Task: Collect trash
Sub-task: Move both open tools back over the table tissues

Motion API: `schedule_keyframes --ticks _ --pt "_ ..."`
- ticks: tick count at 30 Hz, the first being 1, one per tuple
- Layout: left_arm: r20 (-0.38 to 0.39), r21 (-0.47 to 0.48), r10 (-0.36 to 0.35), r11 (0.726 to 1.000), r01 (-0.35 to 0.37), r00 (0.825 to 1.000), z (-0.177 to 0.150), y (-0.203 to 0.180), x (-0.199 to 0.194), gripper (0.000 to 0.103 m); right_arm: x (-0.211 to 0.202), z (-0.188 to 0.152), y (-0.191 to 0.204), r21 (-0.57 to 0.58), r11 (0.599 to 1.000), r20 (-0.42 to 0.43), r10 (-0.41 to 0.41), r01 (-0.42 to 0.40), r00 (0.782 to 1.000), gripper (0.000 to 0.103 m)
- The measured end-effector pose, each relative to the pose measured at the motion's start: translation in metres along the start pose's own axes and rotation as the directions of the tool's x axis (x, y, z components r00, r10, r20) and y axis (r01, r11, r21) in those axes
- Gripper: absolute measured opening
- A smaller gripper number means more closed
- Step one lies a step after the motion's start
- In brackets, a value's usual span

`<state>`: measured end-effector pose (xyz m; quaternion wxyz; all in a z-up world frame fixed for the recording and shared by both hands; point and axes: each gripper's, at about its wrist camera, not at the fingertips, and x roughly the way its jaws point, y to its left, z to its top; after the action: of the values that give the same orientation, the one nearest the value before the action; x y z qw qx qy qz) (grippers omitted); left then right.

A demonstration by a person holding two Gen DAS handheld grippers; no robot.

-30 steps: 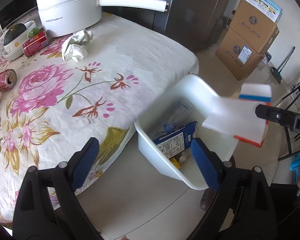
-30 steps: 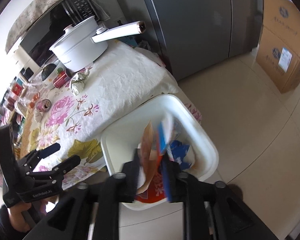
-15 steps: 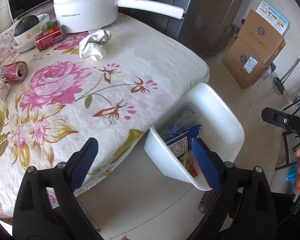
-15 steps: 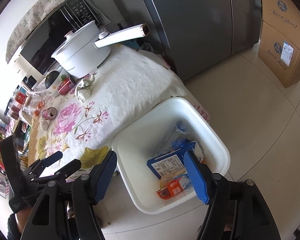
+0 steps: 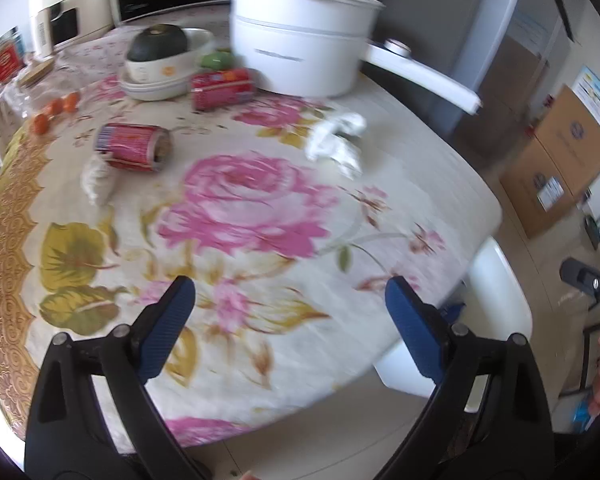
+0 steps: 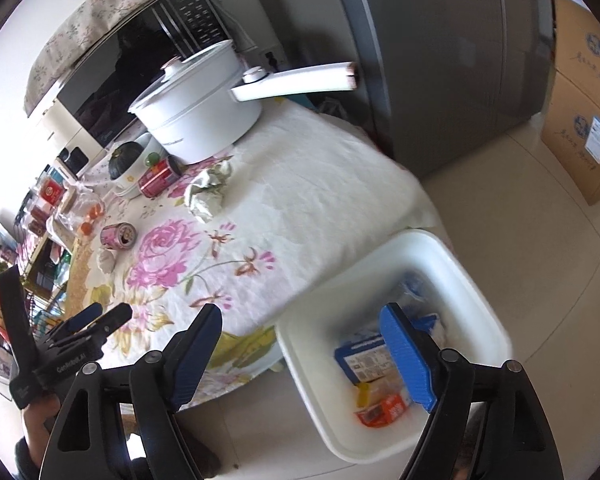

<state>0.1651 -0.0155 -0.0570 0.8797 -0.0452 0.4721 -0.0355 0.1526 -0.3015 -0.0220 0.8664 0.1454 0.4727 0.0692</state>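
With both the left gripper [image 5: 288,306] and right gripper [image 6: 304,340] spread wide and empty, we judge the crumpled white paper wad [image 5: 338,142] near the white pot [image 5: 300,60] light, soft, pinchable mid-bulge.

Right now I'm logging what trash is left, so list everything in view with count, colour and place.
bin: one, white, on the floor by the table's corner, holding cartons and wrappers
crumpled tissue: one large, white, mid-table
small wad: one, white, beside the lying can
cans: two, red; one lying open, one by the pot
pot: one, white, long handle
bowl with squash: one, white
boxes: two, brown cardboard, stacked
left gripper: open, empty
right gripper: jaws just opened, empty
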Motion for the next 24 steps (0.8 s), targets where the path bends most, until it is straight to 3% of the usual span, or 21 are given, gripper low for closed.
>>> schedule_keyframes --ticks 6,12,24 --pt "0.048 -0.116 0.052 0.992 -0.046 0.997 0.019 0.064 0.008 0.097 0.030 0.015 0.039 -0.031 0.999 0.017 0.028 -0.027 0.999 0.083" --pt "0.090 -0.148 0.105 0.985 -0.091 0.990 0.026 0.109 0.023 0.097 0.067 0.030 0.071 -0.079 0.996 0.026 0.039 -0.037 0.999 0.083" --pt "0.174 -0.216 0.101 0.974 -0.062 0.980 0.035 0.171 0.059 0.092 0.160 0.064 0.111 -0.153 0.987 0.022 0.063 -0.059 0.998 0.083"
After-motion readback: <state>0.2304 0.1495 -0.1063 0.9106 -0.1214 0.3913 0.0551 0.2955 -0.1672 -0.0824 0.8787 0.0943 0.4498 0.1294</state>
